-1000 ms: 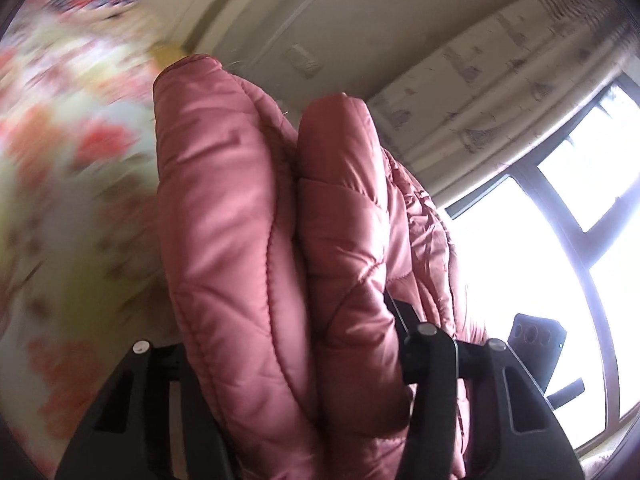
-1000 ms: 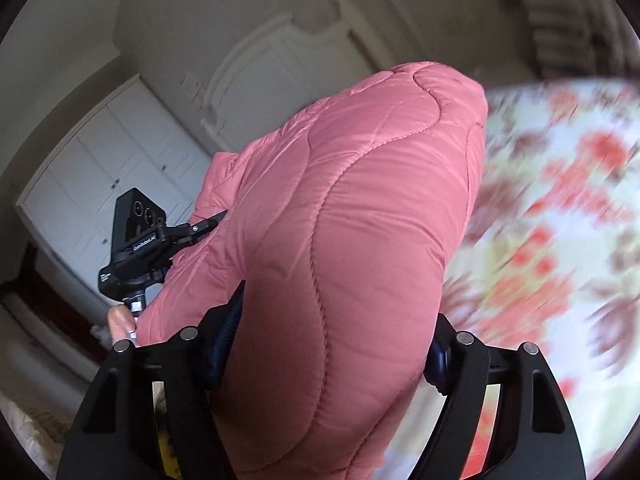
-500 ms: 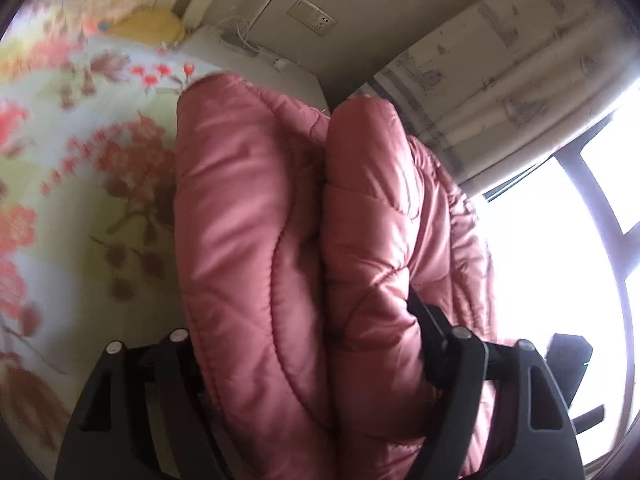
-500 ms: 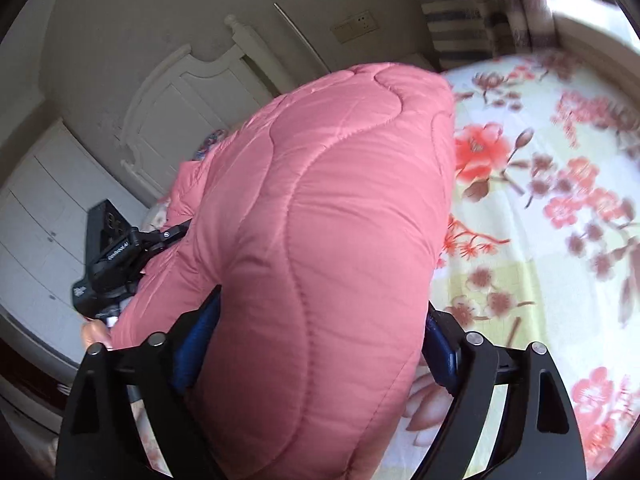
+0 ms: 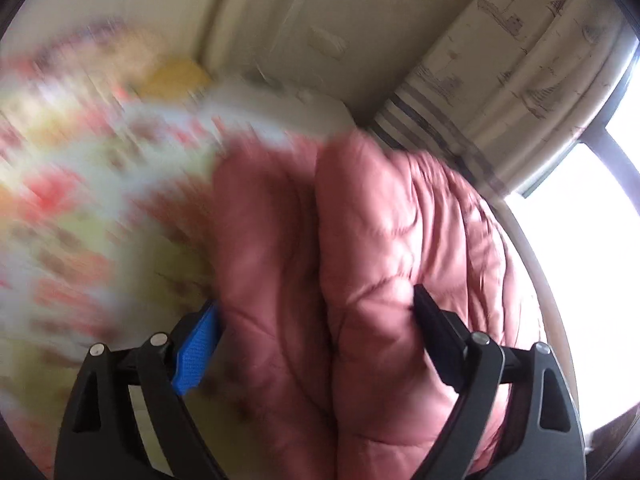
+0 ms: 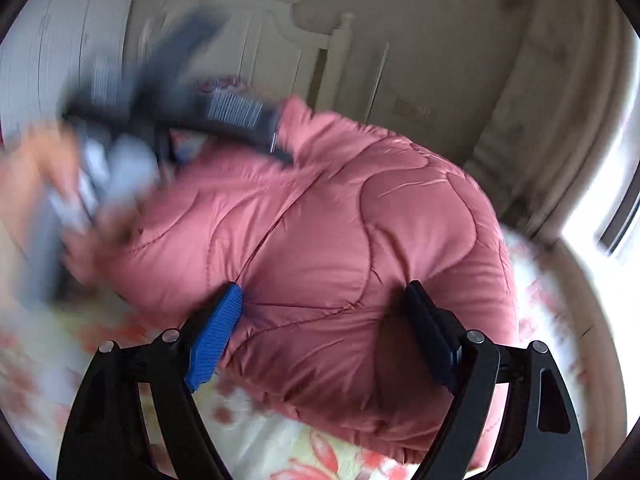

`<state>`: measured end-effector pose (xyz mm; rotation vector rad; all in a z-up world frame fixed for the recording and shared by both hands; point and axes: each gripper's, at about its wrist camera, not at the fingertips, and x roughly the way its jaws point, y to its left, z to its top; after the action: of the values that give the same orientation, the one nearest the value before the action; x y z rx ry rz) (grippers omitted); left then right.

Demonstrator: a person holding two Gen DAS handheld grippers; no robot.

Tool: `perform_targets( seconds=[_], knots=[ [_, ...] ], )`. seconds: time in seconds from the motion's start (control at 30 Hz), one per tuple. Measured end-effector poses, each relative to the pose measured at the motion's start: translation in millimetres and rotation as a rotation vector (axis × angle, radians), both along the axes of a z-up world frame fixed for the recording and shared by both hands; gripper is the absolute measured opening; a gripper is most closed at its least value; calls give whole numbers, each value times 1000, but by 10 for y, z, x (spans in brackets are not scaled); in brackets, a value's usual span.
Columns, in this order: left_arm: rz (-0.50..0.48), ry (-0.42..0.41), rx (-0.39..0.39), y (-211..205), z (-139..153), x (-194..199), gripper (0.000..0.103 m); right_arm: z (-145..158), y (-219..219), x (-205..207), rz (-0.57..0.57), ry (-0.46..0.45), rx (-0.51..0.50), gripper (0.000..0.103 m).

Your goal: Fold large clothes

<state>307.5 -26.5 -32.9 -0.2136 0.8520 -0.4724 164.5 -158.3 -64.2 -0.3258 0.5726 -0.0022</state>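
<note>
Pink quilted jacket (image 5: 360,264) lies bunched on floral bed (image 6: 280,440); left claw (image 5: 316,332) and right claw (image 6: 324,320) both spread wide around it.
</note>
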Motion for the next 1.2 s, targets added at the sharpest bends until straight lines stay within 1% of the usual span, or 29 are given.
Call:
perform_targets(
  seconds=[0.03,0.07,0.1,0.17,0.23,0.27,0.3,0.33,0.37,0.43,0.47,0.5,0.53,0.57,0.6,0.67,0.7,0.73,0.77,0.8,0.87,0.93,1.0,1.03,1.07,1.1,1.13,1.17,1.2],
  knots=[
    [44,-78,46,21,201,-82,88,-7,31,-3,-7,-2,-9,81],
    [65,-134,68,22,352,-143,88,4,11,7,-10,5,6,82],
    [68,-208,78,7,570,-220,88,25,-14,11,-4,14,21,82],
    [13,-298,85,-144,895,-317,89,25,-35,1,12,16,20,82],
    [-45,-348,130,-366,1032,-358,91,1,-41,4,10,12,20,82],
    [-78,-365,181,-559,1049,-339,91,5,-36,-13,7,10,17,82],
    [-93,-365,220,-701,1028,-292,91,7,-42,-14,5,9,15,82],
    [-112,-346,284,-880,938,-203,91,-21,-54,-8,5,9,15,82],
    [-123,-310,331,-1014,807,-90,91,-101,-75,19,6,10,16,82],
    [-127,-229,412,-1205,505,138,91,-79,-71,64,6,13,15,82],
    [-118,-179,474,-1260,270,264,94,-82,-75,55,7,13,15,82],
    [-119,-150,497,-1278,29,367,97,-78,-72,46,9,10,16,82],
    [-107,-157,467,-1225,-74,403,99,-75,-66,31,18,4,13,82],
    [-89,-140,445,-1169,-119,443,101,-77,-43,26,28,5,0,82],
    [-76,-115,431,-1126,-118,478,101,-75,-27,27,31,6,-10,82],
    [-82,-124,453,-1125,-121,471,101,-33,-44,4,55,10,5,82],
    [-85,-136,468,-1133,-126,460,101,17,-73,-8,76,17,27,81],
    [-83,-138,468,-1127,-127,454,101,112,-141,-38,113,18,73,79],
    [-82,-136,460,-1120,-120,432,101,201,-210,-67,138,6,116,76],
    [-80,-131,440,-1090,-131,443,101,351,-352,-103,154,-28,181,76],
    [-75,-131,418,-1067,-129,421,101,598,-643,-88,106,-93,256,76],
    [-71,-135,412,-1036,-151,431,101,708,-895,17,51,-114,295,76],
    [-68,-140,410,-1035,-151,419,101,637,-1077,206,-4,-59,318,71],
    [-68,-141,407,-1028,-157,424,101,505,-1117,328,-16,0,320,71],
    [-68,-143,404,-1024,-154,422,101,298,-1106,454,-11,75,311,74],
    [-63,-145,398,-1013,-154,419,101,166,-1078,484,-15,71,286,76],
    [-64,-147,397,-1012,-161,416,101,71,-1054,462,-12,33,273,76],
    [-63,-153,398,-1016,-167,402,101,60,-1049,444,-12,23,272,76],
    [-60,-156,399,-1011,-151,405,101,92,-1051,435,-9,35,273,77]
  ],
)
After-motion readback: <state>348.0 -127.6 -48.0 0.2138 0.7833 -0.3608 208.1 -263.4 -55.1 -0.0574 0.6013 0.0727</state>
